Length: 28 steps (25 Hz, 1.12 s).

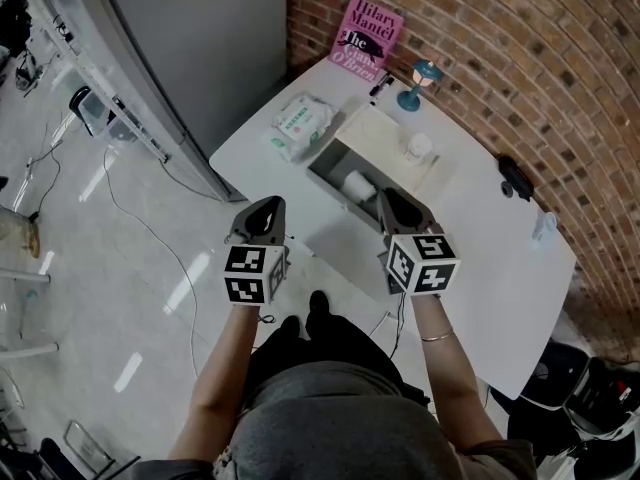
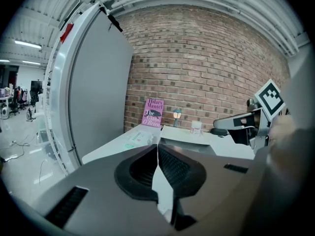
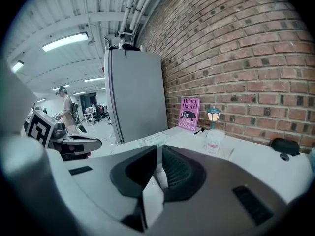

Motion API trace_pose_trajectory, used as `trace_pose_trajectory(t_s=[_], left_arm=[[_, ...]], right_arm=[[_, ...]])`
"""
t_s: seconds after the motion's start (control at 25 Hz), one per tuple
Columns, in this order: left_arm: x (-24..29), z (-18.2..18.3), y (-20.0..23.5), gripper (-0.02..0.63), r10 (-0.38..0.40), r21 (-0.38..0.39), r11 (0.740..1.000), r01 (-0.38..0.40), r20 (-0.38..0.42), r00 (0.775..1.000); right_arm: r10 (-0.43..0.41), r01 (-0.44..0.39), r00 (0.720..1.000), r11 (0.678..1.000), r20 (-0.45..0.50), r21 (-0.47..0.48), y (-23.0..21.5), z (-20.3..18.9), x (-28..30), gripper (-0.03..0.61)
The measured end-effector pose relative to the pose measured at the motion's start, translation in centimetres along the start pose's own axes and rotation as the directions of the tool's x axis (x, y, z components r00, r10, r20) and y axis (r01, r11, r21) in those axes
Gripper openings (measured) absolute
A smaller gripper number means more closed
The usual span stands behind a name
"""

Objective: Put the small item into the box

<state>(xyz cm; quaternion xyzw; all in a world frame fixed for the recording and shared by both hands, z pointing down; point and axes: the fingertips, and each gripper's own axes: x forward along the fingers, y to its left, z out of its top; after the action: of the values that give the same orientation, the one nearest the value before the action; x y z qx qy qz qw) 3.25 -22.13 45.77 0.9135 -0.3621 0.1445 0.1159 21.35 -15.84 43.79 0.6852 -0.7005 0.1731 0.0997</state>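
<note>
Left gripper [image 2: 157,146]: jaws together at the tips, nothing between them. In the head view it hangs at the table's near edge, pointing toward the box. Right gripper [image 3: 158,149]: jaws drawn close with only a thin slit left, and empty. It hovers over the table [image 1: 500,298], its tips just short of the box's near wall. Both are held level, side by side but apart, with the marker cubes toward the person.

Box [image 1: 335,183]: grey, open-topped, near the middle of the table. A small white roll [image 1: 357,182] lies inside it. Its pale lid [image 1: 380,133] lies flat on the far side, and a small jar [image 1: 418,148] stands upright on it.

Left of the box is a wipes pack [image 1: 300,126]. Against the brick wall [image 1: 520,58] leans a pink book [image 1: 367,33], with a pen [image 1: 380,86] and a little blue lamp [image 1: 420,80] just beside it. A black object [image 1: 515,176] lies farther right, well apart from the box
</note>
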Motion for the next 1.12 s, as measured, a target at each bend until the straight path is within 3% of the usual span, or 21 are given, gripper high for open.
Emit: trace_pose_trajectory(t_s=[0.84,1.12], left_arm=[[1.3,0.9,-1.1,0.026,-0.083,0.019,0.996,0.084,-0.008,0.996],[1.2,1.2,-1.1,0.026,-0.088,0.023,0.996,0.088,-0.006,0.996]], right_arm=[[-0.050,0.046,0.998,0.993,0.034,0.108,0.3,-2.0,-3.3,0.003],[-0.049,0.047,0.999,0.995,0.022,0.092,0.6,-2.2,-3.3,0.002]])
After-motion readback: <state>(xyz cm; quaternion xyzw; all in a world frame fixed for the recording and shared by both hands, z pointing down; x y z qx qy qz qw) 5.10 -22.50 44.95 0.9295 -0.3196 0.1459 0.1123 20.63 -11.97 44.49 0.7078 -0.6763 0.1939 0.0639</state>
